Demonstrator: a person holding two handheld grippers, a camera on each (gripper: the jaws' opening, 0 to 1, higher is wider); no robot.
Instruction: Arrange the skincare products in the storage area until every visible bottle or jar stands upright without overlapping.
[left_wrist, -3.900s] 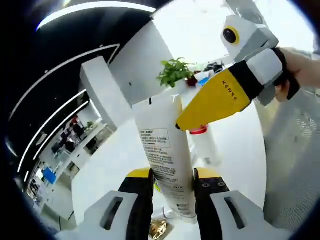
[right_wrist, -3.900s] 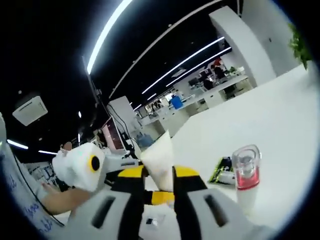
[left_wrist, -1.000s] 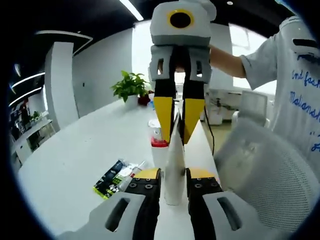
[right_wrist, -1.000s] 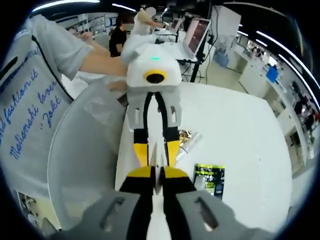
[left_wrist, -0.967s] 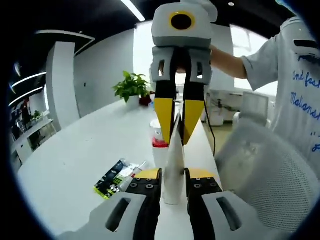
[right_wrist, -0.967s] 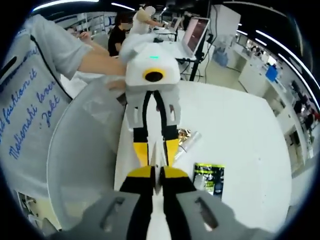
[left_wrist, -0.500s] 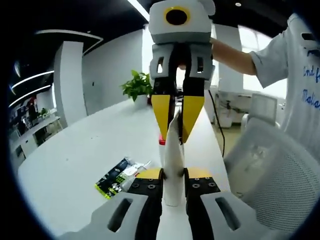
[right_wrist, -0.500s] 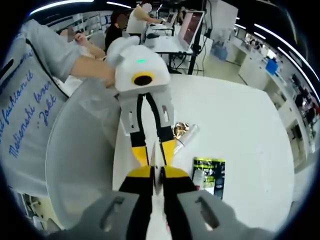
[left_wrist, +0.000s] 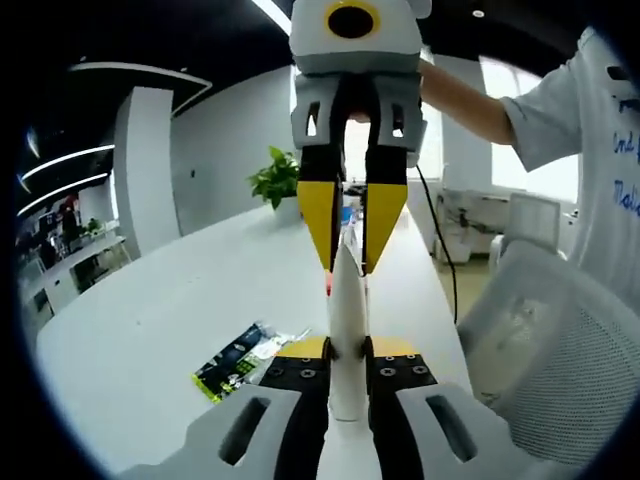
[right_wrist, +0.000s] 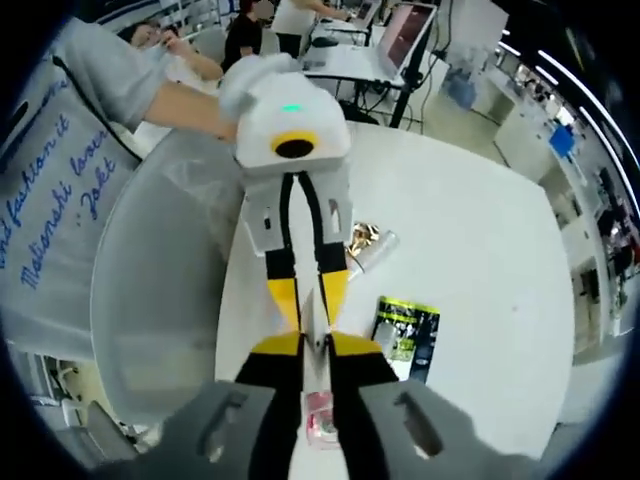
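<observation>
A white squeeze tube (left_wrist: 347, 320) is seen edge-on, held in the air between both grippers above the white table (left_wrist: 150, 330). My left gripper (left_wrist: 347, 352) is shut on its lower end. The right gripper (left_wrist: 347, 240) comes from above with its yellow jaws shut on the tube's flat upper end. In the right gripper view the tube (right_wrist: 312, 318) is a thin white edge between my right gripper (right_wrist: 315, 345) and the facing left gripper (right_wrist: 307, 290). A pink-capped clear bottle (right_wrist: 320, 430) stands just below the jaws. A red sliver of that bottle (left_wrist: 327, 286) peeks from behind the tube.
A green-and-black sachet (left_wrist: 232, 360) (right_wrist: 405, 328) lies flat on the table, with a gold foil piece and a clear tube (right_wrist: 365, 245) beside it. A potted plant (left_wrist: 280, 175) stands at the far end. A grey mesh chair (right_wrist: 160, 290) and a person border the table edge.
The tube, once broadside, now sits edge-on between both grippers. Over the last second both hands rose slightly and the red-capped bottle slipped behind the tube.
</observation>
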